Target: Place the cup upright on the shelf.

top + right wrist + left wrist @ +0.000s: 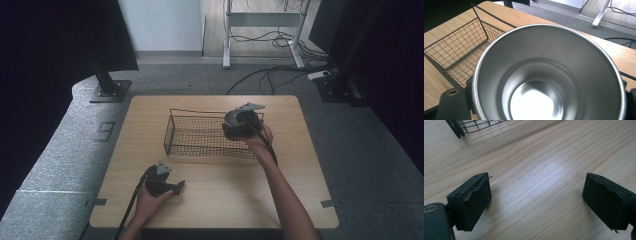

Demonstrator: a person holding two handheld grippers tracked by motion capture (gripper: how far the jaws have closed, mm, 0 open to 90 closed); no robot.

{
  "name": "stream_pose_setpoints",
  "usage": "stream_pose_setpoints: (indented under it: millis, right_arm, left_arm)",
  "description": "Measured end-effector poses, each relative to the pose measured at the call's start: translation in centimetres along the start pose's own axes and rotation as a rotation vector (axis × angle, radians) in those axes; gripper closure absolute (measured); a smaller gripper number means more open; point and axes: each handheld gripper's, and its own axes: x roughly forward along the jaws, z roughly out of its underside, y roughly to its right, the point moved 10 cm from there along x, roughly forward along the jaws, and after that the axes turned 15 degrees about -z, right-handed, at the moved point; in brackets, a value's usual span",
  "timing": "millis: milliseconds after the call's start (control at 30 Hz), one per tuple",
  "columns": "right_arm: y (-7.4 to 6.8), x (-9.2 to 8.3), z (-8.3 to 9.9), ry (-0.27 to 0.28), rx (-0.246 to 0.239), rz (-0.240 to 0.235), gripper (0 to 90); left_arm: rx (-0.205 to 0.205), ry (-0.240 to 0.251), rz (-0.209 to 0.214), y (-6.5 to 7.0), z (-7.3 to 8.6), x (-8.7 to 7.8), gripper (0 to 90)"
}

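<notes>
A steel cup with a shiny inside sits between the jaws of my right gripper, which is shut on it. That gripper hangs over the right end of a black wire basket; the same basket lies behind and left of the cup in the right gripper view. From above the cup looks dark. My left gripper rests low on the table near its front left, held by a hand. Its jaws stand wide open over bare wood with nothing between them.
The wooden table has free room in front of and beside the basket. A corner of the basket shows at the top left of the left gripper view. Grey carpet, stand bases and cables lie beyond the table's far edge.
</notes>
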Motion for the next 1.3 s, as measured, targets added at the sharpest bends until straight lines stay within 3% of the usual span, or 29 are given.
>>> stream_pose_setpoints:
  millis: [500,867,1300]
  right_arm:
    - [1.7,2.6,0.7,-0.043,0.029,-0.018,18.1]
    - [2.2,3.8,1.2,-0.059,0.042,-0.008,18.1]
    - [2.5,5.1,2.6,-0.117,0.033,0.006,18.0]
  left_arm:
    - [0.002,-0.001,0.0,0.0,0.0,0.0,8.2]
    - [0.002,-0.001,0.0,0.0,0.0,0.0,8.3]
    - [0.001,0.0,0.001,0.0,0.0,0.0,8.2]
